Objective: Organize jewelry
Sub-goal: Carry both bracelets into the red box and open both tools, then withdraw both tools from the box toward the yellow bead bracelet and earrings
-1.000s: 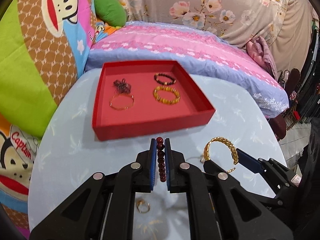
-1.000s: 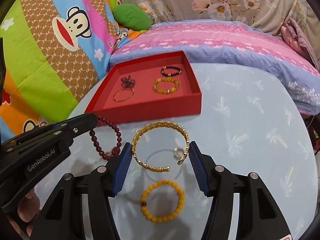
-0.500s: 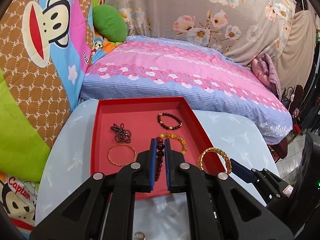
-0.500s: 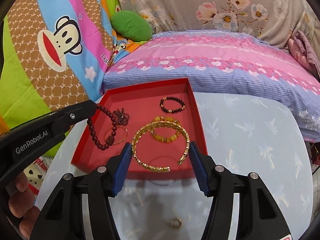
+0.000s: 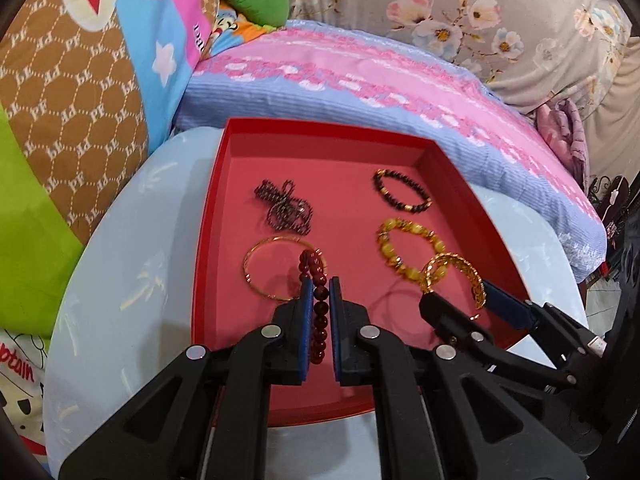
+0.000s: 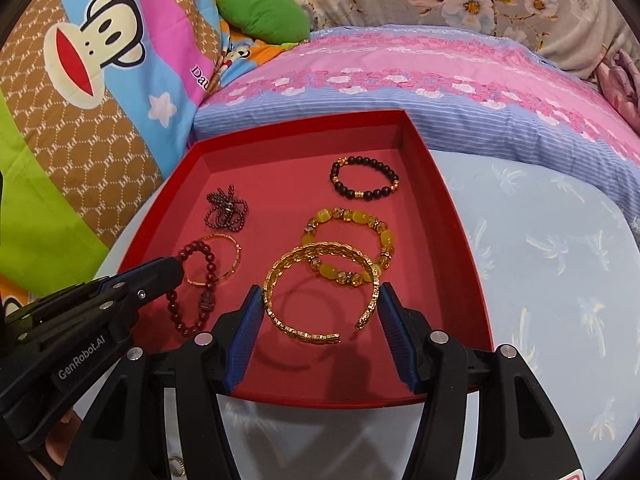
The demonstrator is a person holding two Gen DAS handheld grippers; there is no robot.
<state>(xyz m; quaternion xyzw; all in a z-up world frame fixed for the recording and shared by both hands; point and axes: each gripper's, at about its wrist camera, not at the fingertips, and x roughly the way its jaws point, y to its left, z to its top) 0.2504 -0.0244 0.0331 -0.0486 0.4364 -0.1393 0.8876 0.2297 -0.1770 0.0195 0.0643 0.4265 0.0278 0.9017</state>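
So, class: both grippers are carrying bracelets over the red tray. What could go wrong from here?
1. The left gripper holds the dark red bead bracelet right above the thin gold bangle; dropped there, they may overlap or tangle.
2. The right gripper grips the open gold cuff only at its sides, so it could slip or tilt out.
3. The cuff hangs close to the yellow bead bracelet and might land on it.
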